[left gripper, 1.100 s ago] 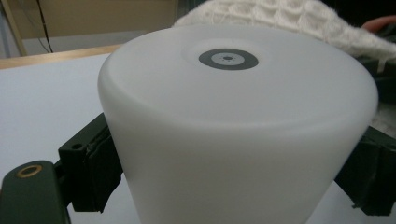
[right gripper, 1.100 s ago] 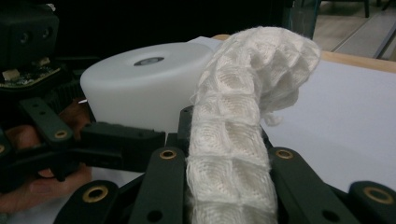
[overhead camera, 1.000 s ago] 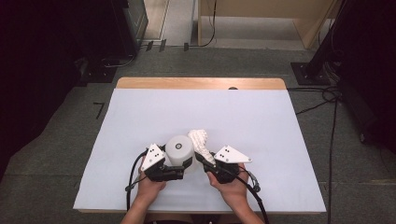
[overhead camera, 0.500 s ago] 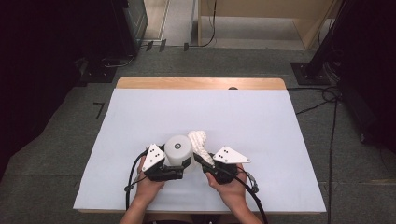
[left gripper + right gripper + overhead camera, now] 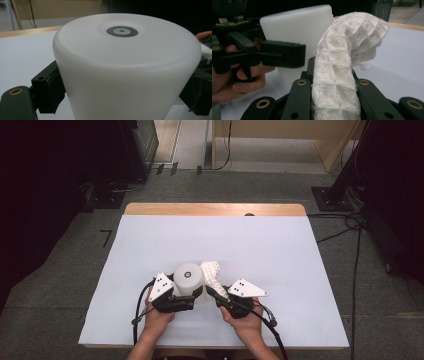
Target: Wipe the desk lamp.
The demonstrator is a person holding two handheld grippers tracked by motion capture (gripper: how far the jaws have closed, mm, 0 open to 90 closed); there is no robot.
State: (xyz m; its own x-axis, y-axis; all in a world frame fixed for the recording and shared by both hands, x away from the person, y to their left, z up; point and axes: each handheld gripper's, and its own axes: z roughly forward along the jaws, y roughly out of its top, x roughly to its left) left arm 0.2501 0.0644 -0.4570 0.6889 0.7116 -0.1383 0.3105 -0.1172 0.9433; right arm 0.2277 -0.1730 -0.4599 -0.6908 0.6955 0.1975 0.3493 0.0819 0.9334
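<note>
While a person sits at a white-covered table [image 5: 280, 250], the left gripper [image 5: 186, 296] clamps its jaws around the sides of a white, upside-down plastic cup [image 5: 189, 278], which stands near the table's front edge with its flat base facing up and a small grey ring mark at the centre. The right gripper [image 5: 214, 291] is clenched on a folded white waffle-weave cloth [image 5: 212, 271], whose free end curls over and touches the cup's right side. The work looks like wiping the cup's outside. To do it well, the left grip should probably keep the cup steady while the cloth's curled end is pressed against the wall and drawn around it, without tipping the cup. Because the cup's mouth faces the table, its inside cannot be seen.
</note>
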